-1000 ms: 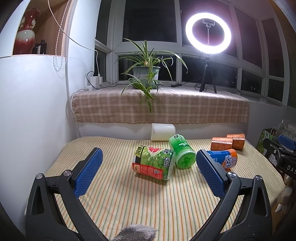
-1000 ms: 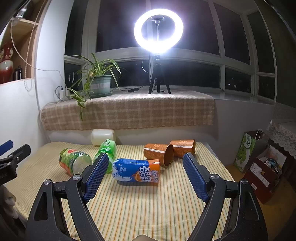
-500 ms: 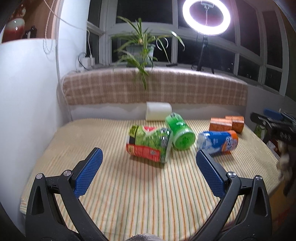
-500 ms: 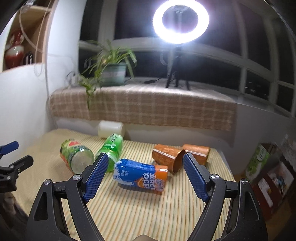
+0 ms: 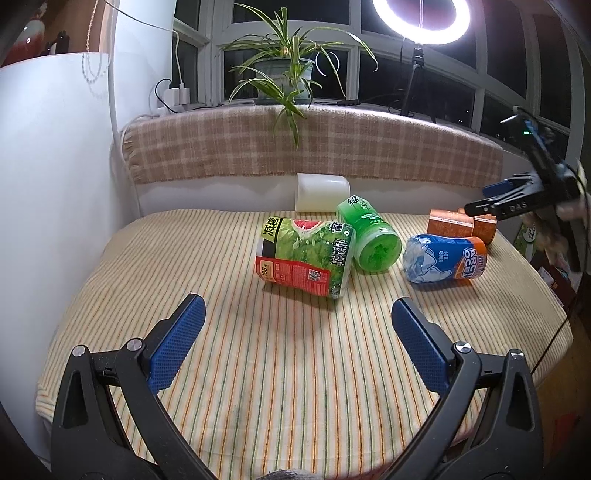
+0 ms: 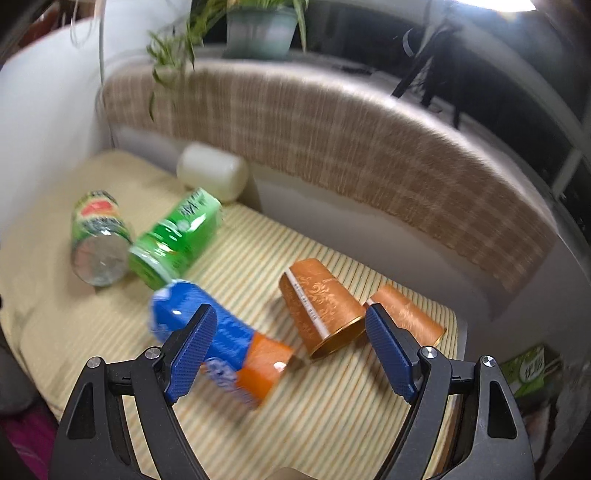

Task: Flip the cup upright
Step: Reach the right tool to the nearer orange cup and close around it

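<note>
Several cups lie on their sides on a striped cloth-covered table [image 5: 258, 369]. A watermelon-print cup [image 5: 304, 256] lies at the centre, a green cup [image 5: 369, 236] beside it, then a blue-and-orange cup [image 5: 443, 258] and two copper-orange cups [image 5: 461, 223]. My left gripper [image 5: 295, 343] is open and empty, short of the watermelon cup. My right gripper [image 6: 291, 350] is open and empty, above the blue-and-orange cup [image 6: 221, 343] and the nearer copper cup [image 6: 321, 306]. The right gripper shows in the left wrist view [image 5: 524, 199], raised at the table's right edge.
A white cup [image 5: 321, 192] lies at the back against a plaid-covered ledge [image 5: 332, 147]. A potted plant [image 5: 284, 74] and a ring light [image 5: 421, 18] stand on the ledge. A white wall [image 5: 55, 184] borders the table on the left.
The right gripper has risen and tilted down over the blue-and-orange and copper cups; its view is blurred. The left gripper has moved closer and higher over the table. Both stay open.
</note>
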`<state>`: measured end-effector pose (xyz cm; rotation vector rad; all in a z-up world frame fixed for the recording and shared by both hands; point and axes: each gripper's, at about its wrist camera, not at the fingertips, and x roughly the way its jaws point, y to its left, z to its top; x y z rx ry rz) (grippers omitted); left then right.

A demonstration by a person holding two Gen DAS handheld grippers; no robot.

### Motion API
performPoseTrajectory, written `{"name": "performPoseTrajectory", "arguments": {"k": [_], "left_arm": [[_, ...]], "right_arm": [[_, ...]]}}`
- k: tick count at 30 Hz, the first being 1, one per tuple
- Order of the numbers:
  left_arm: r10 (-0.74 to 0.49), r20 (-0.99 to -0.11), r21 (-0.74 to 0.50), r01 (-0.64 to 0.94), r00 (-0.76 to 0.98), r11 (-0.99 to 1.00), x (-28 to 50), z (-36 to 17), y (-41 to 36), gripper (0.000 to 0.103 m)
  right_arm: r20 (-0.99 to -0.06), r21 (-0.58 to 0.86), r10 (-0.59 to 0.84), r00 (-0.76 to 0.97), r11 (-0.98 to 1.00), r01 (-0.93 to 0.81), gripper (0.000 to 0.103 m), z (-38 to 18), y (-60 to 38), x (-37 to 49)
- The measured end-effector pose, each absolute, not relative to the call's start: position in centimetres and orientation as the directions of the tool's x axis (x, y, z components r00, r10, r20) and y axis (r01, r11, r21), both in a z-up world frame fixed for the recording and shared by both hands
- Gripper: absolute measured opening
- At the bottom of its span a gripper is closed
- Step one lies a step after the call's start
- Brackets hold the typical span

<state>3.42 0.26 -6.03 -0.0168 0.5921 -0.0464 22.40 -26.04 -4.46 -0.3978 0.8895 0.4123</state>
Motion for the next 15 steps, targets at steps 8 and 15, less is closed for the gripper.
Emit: {"name": "performPoseTrajectory", "arguments": {"k": [8,15], "left_arm": [[-0.019,-0.57,-0.028,0.003,0.821,1.0,3.6,-6.3,1.2,0.102],[0.014,-0.572,-0.025,-0.035,0.82,0.999,3.6,-6.3,2.1,0.102]], "right_arm": [[-0.9,-0.176,0.109,0.422,0.795,-0.581,0.082,-7.5,-25.2,28.1],[-0.929,-0.177,0.081,0.361,0.758,-0.627,0.081,-9.2,-24.4,30.4]]}}
